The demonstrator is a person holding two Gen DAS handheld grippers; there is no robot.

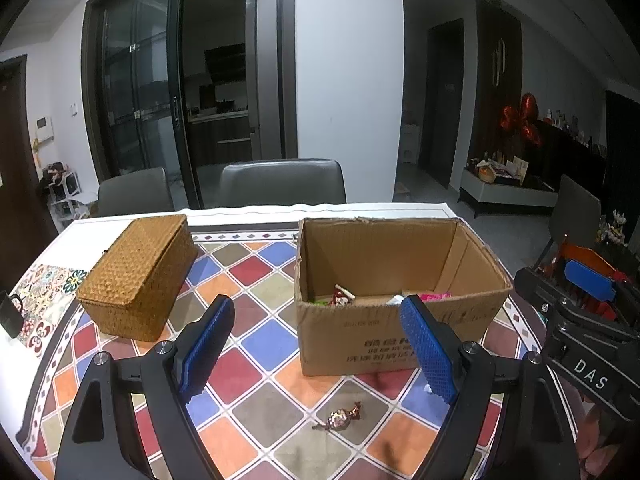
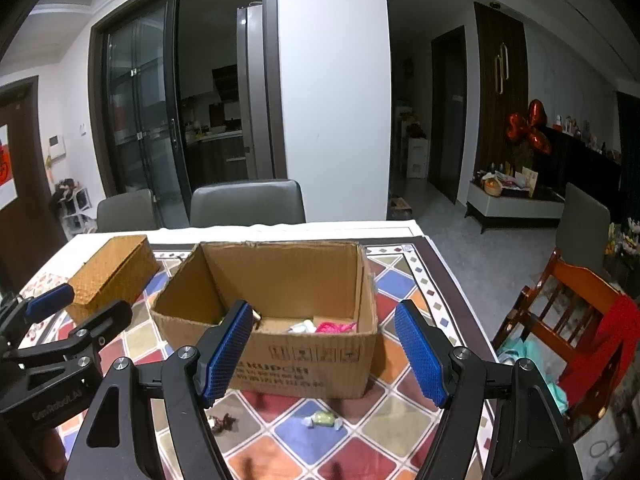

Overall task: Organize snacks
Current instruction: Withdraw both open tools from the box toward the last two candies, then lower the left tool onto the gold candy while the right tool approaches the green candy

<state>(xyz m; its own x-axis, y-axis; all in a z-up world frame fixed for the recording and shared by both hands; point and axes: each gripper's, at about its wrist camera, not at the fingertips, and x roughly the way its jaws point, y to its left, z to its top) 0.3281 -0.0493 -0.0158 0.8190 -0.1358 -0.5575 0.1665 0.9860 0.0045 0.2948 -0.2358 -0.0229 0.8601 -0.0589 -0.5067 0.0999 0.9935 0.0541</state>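
1. The left gripper hung over the table, and its two blue pads stood wide apart with nothing between them.
2. The right gripper was just beside it, also open, a little less wide, and it held nothing.
3. An open cardboard box stood on the patterned tablecloth, a little in front of both grippers.
4. Inside the box lay some snacks: a red and white packet near its left wall and a pink wrapper more to the right.
5. I could not tell what the other small things in the box were.
6. A candy in a brown and gold wrapper lay on the tablecloth outside the box, near its front wall, below the open jaws of the left gripper.
7. A second candy in a green wrapper lay on the cloth a short way to the right of the first one, under the right gripper.
8. Neither candy touched the box or a gripper.
9. A woven basket with a closed lid stood to the left of the box, well apart from it.
10. Two grey chairs stood behind the far edge of the table.
11. A wooden chair with red cloth on it stood to the right of the table.
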